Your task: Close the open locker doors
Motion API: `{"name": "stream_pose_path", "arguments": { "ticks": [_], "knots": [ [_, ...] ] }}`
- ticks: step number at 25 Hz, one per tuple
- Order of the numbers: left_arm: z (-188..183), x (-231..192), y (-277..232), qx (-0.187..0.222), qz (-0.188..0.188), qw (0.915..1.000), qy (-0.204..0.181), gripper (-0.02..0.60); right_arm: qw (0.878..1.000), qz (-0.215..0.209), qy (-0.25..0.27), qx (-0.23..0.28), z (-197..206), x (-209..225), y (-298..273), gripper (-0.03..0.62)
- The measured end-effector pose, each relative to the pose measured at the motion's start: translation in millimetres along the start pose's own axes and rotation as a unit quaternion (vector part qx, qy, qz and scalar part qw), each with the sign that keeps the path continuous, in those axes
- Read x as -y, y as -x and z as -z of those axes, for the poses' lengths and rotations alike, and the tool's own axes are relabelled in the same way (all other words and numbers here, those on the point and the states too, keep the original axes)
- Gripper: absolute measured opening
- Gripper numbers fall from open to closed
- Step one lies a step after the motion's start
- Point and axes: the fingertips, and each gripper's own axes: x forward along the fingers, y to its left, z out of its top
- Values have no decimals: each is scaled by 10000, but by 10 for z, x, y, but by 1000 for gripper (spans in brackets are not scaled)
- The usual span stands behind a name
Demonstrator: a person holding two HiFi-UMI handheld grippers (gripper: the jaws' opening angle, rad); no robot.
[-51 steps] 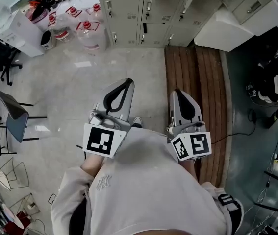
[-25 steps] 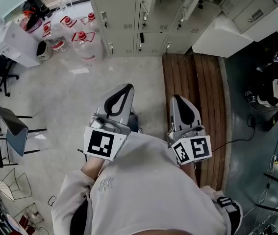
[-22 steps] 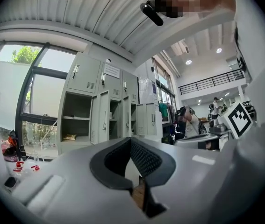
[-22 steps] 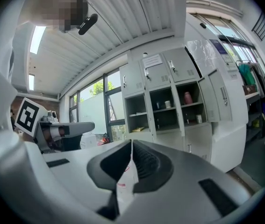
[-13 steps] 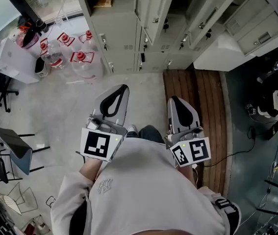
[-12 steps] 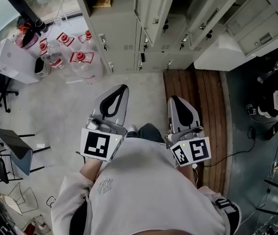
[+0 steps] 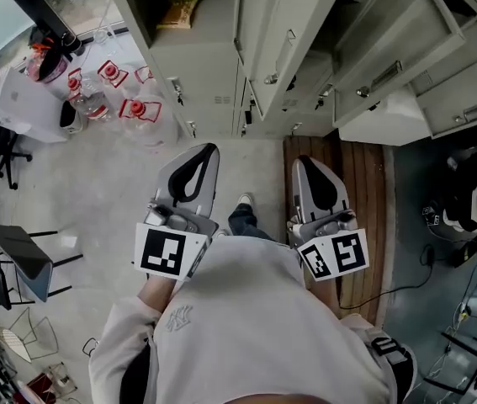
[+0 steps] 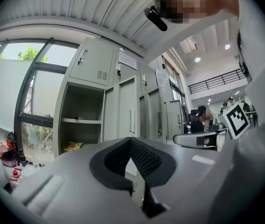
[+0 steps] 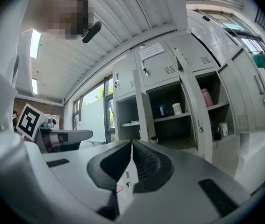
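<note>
Since the earlier frames the bank of lockers (image 7: 204, 66) has come much nearer and fills the 12 o'clock edge of the head view. We now also see a shoe (image 7: 243, 201) between the grippers.

Two flat beige sheet-metal locker doors (image 7: 278, 32) stand swung out at 12 to 1 o'clock, each with a small metal handle. At 11 o'clock an open compartment holds a crinkly yellow snack bag (image 7: 178, 11) on its shelf.

The left gripper (image 7: 208, 148) is smooth grey plastic with ribbed black pads. Its jaws are pressed together with nothing between them. In the left gripper view they (image 8: 131, 139) aim at that open shelf.

The right gripper (image 7: 304, 160) also has its jaws closed and empty. In the right gripper view (image 9: 132, 143) we see open shelved compartments with small containers.

Clear plastic water jugs (image 7: 137, 112) with red caps stand at 10 o'clock. A strip of brown wooden planks (image 7: 363, 171) lies at 3 o'clock on the glossy grey floor.
</note>
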Motion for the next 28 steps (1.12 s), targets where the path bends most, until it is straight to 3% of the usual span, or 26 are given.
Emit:
{"name": "stream_pose_path", "arguments": {
  "ticks": [5,11,15,20,28],
  "knots": [
    [-157,-59,-382,280,-165,9995,-47,8,9985,-394,124,347,-285,348,-316,15],
    [-158,-114,-603,316,-378,9988,-41,8,9934,-1021,-90,523,-524,602,-648,17],
    [-99,-215,-598,228,-560,9982,53,8,9859,-1570,-306,484,-582,573,-830,69],
    [-142,-348,-599,307,-595,9977,-49,8,9772,-2054,-303,445,-615,471,-1005,86],
    [-279,-573,-730,350,-373,9987,-89,8,9725,-2305,-207,277,-653,407,-1188,96]
  ]
}}
